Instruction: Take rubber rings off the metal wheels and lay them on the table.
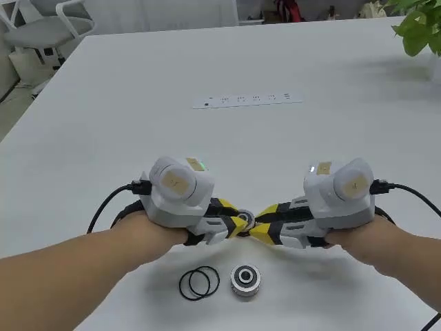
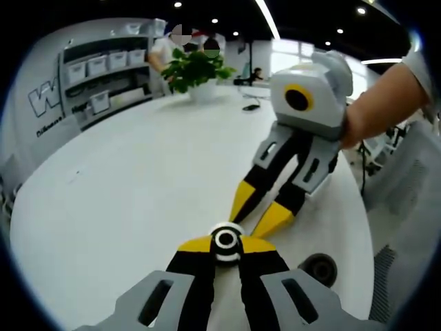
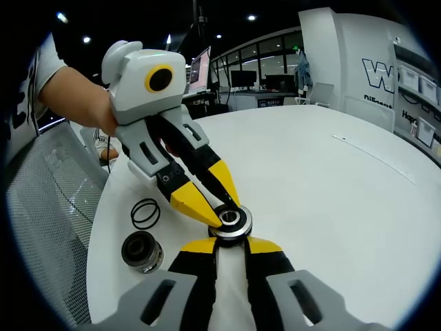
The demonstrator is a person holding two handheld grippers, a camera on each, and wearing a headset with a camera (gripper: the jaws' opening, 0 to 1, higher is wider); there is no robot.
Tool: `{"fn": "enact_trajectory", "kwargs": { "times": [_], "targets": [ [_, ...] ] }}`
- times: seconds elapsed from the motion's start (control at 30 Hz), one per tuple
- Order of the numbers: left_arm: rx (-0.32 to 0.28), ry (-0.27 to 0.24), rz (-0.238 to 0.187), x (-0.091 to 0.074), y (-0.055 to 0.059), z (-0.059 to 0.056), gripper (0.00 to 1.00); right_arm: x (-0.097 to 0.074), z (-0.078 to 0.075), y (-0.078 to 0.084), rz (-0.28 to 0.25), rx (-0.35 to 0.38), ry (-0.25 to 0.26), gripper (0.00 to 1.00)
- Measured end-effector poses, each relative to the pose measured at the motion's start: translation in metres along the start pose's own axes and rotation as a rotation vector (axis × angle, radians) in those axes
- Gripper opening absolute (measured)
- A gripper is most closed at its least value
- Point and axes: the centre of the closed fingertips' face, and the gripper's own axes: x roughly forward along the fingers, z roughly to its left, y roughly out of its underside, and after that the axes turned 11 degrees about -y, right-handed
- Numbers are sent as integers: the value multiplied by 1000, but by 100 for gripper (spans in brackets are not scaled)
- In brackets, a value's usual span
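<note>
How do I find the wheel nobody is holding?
On the big white table, look nearer the person than the left gripper and right gripper. The metal wheel lies flat beside two thin black rubber rings; it alone is thick and silvery.

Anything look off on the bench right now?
Nothing stands out. Two rubber rings lie flat, overlapping, beside a loose wheel on the table. The left gripper and right gripper meet on the held wheel, which looks intact.
</note>
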Motion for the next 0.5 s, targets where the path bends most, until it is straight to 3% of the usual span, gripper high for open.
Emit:
{"fn": "enact_trajectory", "kwargs": {
  "times": [0.5],
  "targets": [
    [-2, -4, 2, 1, 0, 0, 13, -2, -3, 2, 14, -2, 24, 1]
  ]
}}
